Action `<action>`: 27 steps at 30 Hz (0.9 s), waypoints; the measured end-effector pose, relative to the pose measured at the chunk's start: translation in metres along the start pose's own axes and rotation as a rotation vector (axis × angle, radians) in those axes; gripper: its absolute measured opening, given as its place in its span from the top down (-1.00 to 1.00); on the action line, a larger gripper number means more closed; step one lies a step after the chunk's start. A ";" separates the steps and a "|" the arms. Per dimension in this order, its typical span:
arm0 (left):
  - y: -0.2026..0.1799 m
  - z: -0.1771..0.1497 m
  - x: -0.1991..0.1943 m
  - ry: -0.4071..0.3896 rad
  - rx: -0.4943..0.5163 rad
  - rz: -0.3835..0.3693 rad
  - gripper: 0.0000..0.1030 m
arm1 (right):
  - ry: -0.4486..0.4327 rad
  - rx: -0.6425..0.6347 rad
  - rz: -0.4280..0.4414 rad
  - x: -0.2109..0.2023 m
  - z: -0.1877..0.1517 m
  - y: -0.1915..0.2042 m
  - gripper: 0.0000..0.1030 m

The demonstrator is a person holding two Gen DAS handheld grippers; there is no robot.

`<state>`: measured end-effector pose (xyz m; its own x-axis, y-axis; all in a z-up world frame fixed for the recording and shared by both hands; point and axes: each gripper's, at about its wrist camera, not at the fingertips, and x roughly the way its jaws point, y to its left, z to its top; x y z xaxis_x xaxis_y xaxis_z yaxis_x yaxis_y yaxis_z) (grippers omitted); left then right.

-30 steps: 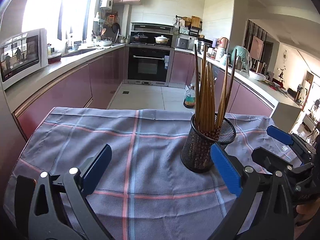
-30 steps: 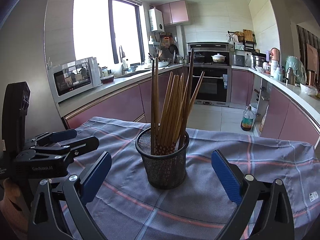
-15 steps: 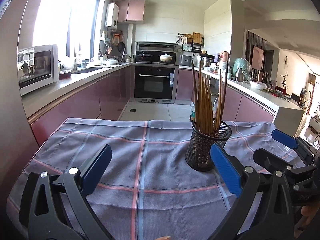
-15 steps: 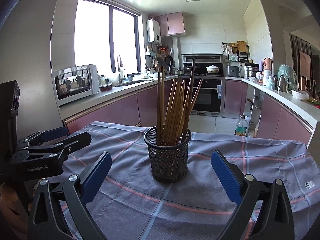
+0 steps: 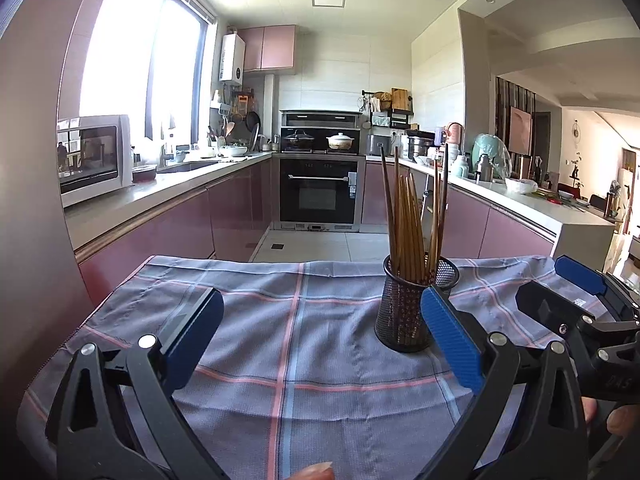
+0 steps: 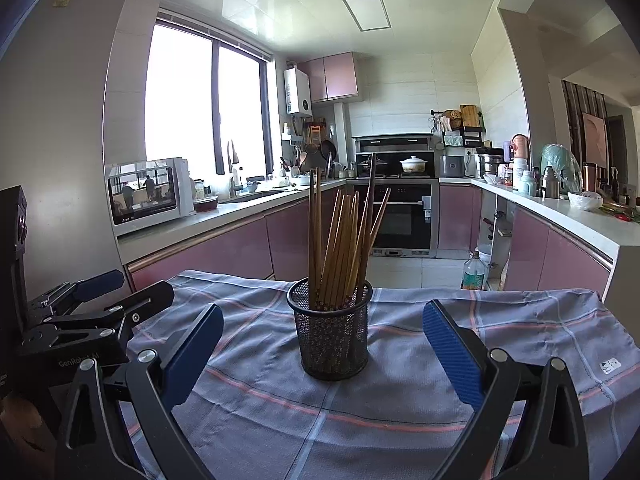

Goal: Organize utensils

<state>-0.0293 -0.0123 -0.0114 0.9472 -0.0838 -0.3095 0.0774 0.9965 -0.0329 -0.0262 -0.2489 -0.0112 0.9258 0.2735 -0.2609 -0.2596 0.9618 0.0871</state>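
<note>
Underneath, checked tablecloth [image 5: 320,344] amid pink kitchen cabinets [image 5: 192,232].

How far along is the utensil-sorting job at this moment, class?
Done: the brown wooden chopsticks all stand in the black wire-mesh cup on the grey checked tablecloth. In hand: nothing; the left tool and right tool are both open, apart from the cup. Left: nothing loose shows on the cloth.

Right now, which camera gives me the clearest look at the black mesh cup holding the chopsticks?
The right wrist view: the mesh cup stands centred between the open right gripper, fully unobstructed, chopsticks fanned above. In the left wrist view the cup sits off to the right, its lower right side covered by a blue pad.
</note>
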 end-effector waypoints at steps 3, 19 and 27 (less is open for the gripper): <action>-0.002 0.001 -0.002 -0.007 0.007 0.004 -0.89 | -0.005 0.006 0.001 -0.001 -0.001 0.000 -0.87; -0.004 0.006 -0.007 -0.026 0.011 0.008 -0.89 | -0.012 0.017 0.005 -0.003 -0.002 -0.003 -0.87; -0.002 0.008 -0.009 -0.029 0.001 0.014 -0.89 | -0.009 0.014 0.005 -0.003 -0.001 -0.002 -0.87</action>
<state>-0.0351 -0.0131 -0.0010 0.9570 -0.0692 -0.2818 0.0640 0.9976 -0.0279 -0.0284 -0.2518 -0.0120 0.9271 0.2780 -0.2514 -0.2603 0.9602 0.1016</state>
